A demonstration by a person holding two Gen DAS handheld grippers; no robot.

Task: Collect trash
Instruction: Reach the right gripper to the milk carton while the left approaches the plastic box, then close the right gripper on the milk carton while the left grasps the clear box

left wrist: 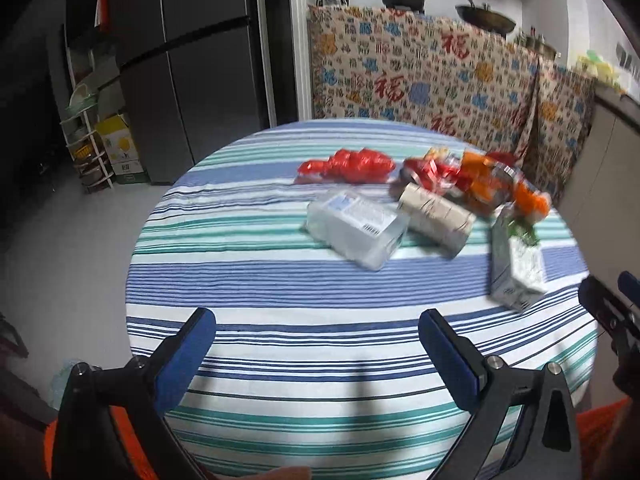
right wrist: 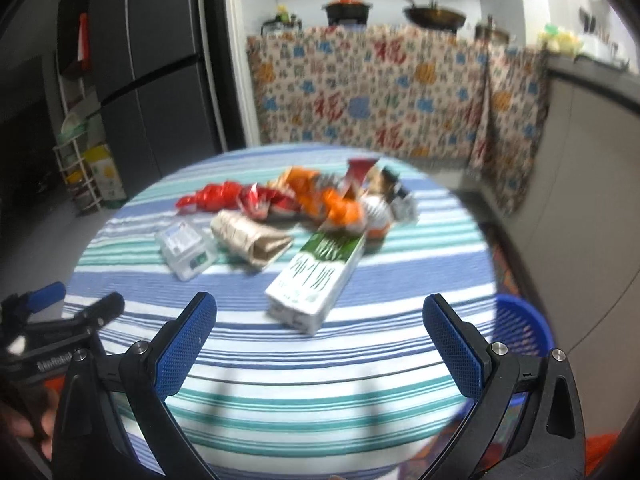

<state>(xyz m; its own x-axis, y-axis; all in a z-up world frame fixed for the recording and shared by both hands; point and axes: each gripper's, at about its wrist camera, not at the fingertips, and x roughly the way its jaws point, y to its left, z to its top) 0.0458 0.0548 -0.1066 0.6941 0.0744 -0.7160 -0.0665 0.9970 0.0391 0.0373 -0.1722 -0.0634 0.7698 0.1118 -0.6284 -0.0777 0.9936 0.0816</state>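
Trash lies on a round table with a striped cloth (left wrist: 280, 300) (right wrist: 360, 360). There is a clear plastic box (left wrist: 356, 228) (right wrist: 185, 249), a crumpled brown paper bag (left wrist: 436, 214) (right wrist: 252, 240), a white and green milk carton (left wrist: 516, 268) (right wrist: 316, 280), a red plastic bag (left wrist: 348, 166) (right wrist: 210, 196) and orange and red wrappers (left wrist: 480, 184) (right wrist: 320, 200). My left gripper (left wrist: 318, 332) is open and empty over the near part of the table. My right gripper (right wrist: 320, 320) is open and empty, just short of the milk carton.
A blue plastic basket (right wrist: 520, 332) stands on the floor right of the table. A grey fridge (left wrist: 192, 72) and a rack (left wrist: 88, 144) stand at the left. A counter draped with patterned cloth (left wrist: 420, 76) with pots stands behind the table.
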